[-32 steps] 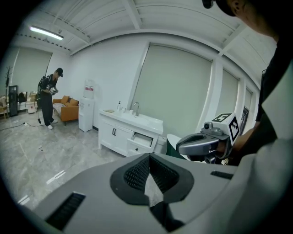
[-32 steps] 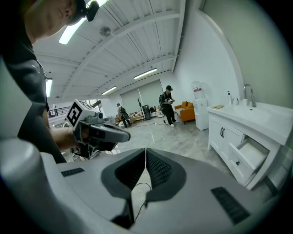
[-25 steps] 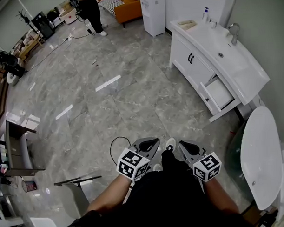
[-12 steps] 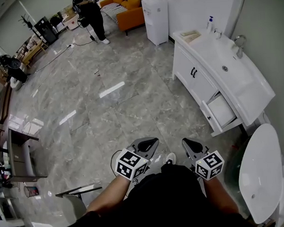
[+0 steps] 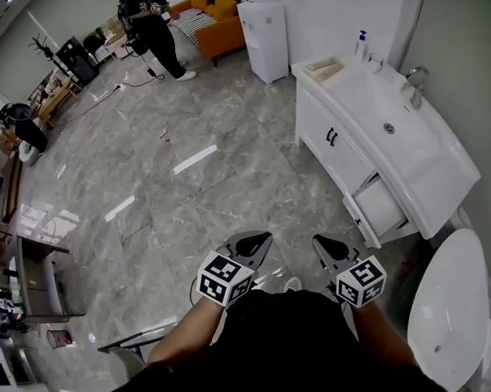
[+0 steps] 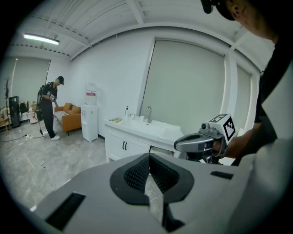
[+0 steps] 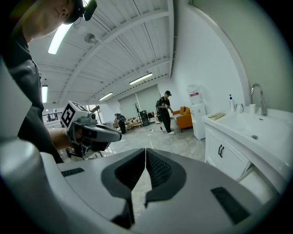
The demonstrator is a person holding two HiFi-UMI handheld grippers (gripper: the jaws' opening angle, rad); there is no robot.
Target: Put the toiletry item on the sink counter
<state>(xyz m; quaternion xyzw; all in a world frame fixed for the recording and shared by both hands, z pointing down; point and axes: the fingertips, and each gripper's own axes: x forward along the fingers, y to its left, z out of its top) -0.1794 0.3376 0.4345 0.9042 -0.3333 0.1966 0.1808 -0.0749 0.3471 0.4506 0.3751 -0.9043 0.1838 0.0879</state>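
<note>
The white sink counter (image 5: 404, 137) stands at the right, with a basin, a faucet (image 5: 417, 84) and one drawer (image 5: 376, 213) pulled open. A pump bottle with a blue top (image 5: 359, 43), a cup (image 5: 375, 62) and a flat tray (image 5: 324, 66) sit at the counter's far end. My left gripper (image 5: 259, 240) and right gripper (image 5: 321, 245) are held side by side close to my body, well short of the counter. Both are shut with nothing between the jaws, as the left gripper view (image 6: 147, 160) and right gripper view (image 7: 145, 153) show. I see no toiletry item in either gripper.
A white oval fixture (image 5: 442, 305) sits low right beside the counter. A water dispenser (image 5: 264, 26) and an orange sofa (image 5: 219, 15) stand at the back, with a person (image 5: 153, 26) near them. A glass-topped stand (image 5: 39, 271) is at the left on the grey marble floor (image 5: 188, 161).
The view has shifted, so the counter and oval fixture sit slightly lower and nearer. Both grippers stay shut and keep their places in front of my body.
</note>
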